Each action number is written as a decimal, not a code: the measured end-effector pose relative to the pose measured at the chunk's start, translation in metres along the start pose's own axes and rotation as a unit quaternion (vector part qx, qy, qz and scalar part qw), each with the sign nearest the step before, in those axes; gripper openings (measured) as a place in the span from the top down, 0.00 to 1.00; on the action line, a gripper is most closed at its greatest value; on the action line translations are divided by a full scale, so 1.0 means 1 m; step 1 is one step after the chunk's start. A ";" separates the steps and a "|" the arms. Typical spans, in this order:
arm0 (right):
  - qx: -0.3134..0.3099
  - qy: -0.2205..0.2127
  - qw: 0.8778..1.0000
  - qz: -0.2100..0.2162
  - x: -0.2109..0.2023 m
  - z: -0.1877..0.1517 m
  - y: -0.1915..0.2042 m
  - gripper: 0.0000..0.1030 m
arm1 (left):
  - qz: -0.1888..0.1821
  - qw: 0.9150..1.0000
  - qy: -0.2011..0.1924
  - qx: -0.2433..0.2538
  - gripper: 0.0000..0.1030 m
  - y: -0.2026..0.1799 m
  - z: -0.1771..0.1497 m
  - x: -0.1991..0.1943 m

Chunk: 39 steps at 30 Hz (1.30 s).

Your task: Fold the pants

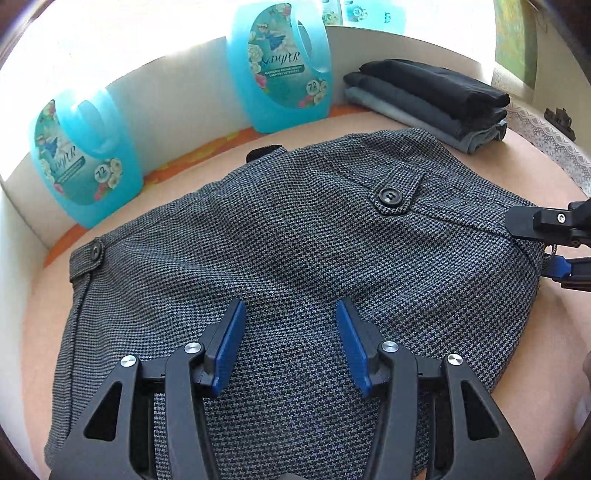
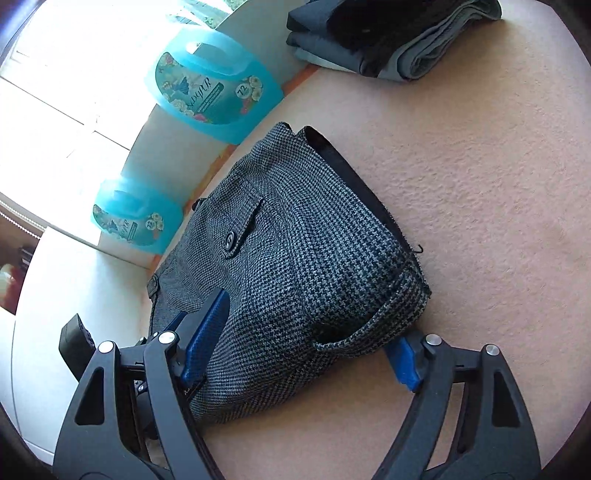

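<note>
The left wrist camera sits just behind the left tongs [image 1: 290, 339] and looks steeply down along them, close over the houndstooth pants [image 1: 295, 240], with two blue detergent bottles [image 1: 279, 70] and a stack of folded clothes [image 1: 432, 99] beyond the tips. The right wrist camera rides behind the right tongs [image 2: 306, 339], rolled to one side, facing the same pants [image 2: 295, 236] from their end, equally near. Both views share the pants, the bottles [image 2: 218, 88], the stack [image 2: 391, 33] and the peach surface [image 2: 480, 184]; the right tongs [image 1: 532, 243] also show at the left view's right edge.
</note>
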State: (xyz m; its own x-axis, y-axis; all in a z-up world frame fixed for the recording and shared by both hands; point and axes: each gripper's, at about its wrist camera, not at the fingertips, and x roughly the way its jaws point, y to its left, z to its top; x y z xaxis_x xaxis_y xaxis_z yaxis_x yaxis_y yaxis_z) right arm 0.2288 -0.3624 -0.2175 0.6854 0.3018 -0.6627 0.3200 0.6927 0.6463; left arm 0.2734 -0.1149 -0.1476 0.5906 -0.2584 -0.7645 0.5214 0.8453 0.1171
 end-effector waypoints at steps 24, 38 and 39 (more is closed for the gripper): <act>-0.327 -0.108 0.939 -0.012 -0.022 -0.032 0.167 0.78 | 0.021 0.978 -0.076 -0.194 0.52 0.127 -0.076 -0.110; -0.563 -0.024 0.826 0.028 0.063 -0.160 0.291 0.82 | 0.103 0.921 -0.139 -0.349 0.52 0.215 -0.151 -0.177; -0.578 -0.011 0.815 0.027 0.072 -0.173 0.295 0.82 | 0.107 0.920 -0.139 -0.351 0.52 0.216 -0.154 -0.179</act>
State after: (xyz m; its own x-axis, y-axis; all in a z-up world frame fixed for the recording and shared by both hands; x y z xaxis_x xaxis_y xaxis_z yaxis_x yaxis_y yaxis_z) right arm 0.2593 -0.0235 -0.1398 0.6942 0.3495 -0.6292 -0.5329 0.8372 -0.1230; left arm 0.1853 0.1864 -0.0829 0.8186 -0.0779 -0.5690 -0.0939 0.9593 -0.2664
